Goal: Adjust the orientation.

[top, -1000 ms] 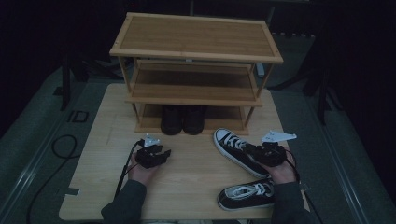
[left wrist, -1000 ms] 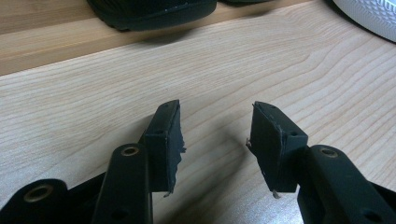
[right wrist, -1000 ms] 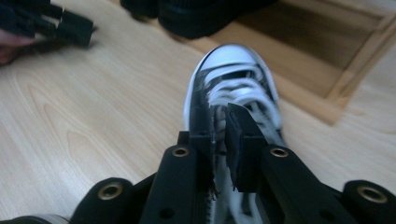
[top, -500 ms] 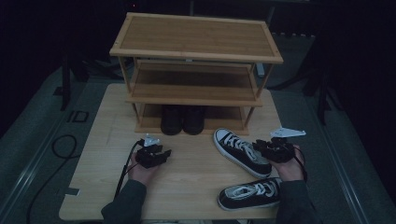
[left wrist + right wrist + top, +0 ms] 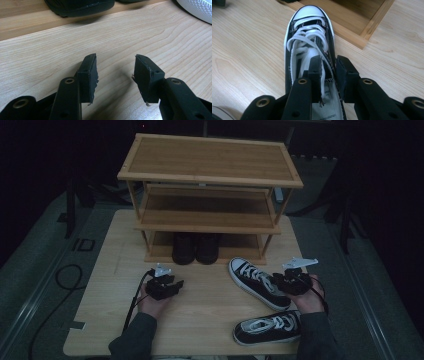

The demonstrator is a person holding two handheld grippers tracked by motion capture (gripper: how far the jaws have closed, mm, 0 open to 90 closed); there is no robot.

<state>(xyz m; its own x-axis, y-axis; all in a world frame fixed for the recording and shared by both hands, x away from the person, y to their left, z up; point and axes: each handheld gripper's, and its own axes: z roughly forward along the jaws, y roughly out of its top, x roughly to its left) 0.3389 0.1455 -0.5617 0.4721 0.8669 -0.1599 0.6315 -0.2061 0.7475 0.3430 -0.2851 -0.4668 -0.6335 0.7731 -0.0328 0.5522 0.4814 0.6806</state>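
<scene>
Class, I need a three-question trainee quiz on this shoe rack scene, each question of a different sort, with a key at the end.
1. True or false: the right gripper has the side wall of the black sneaker between its fingers.
2. Where does the pair of black shoes stand? A) the top shelf of the shoe rack B) its bottom shelf C) the table beside the rack
3. Fill in: between its fingers the left gripper holds ____.

Key
1. True: one finger is inside the sneaker's opening, the other outside its wall.
2. B
3. Nothing; its fingers stand apart over bare table.
</scene>
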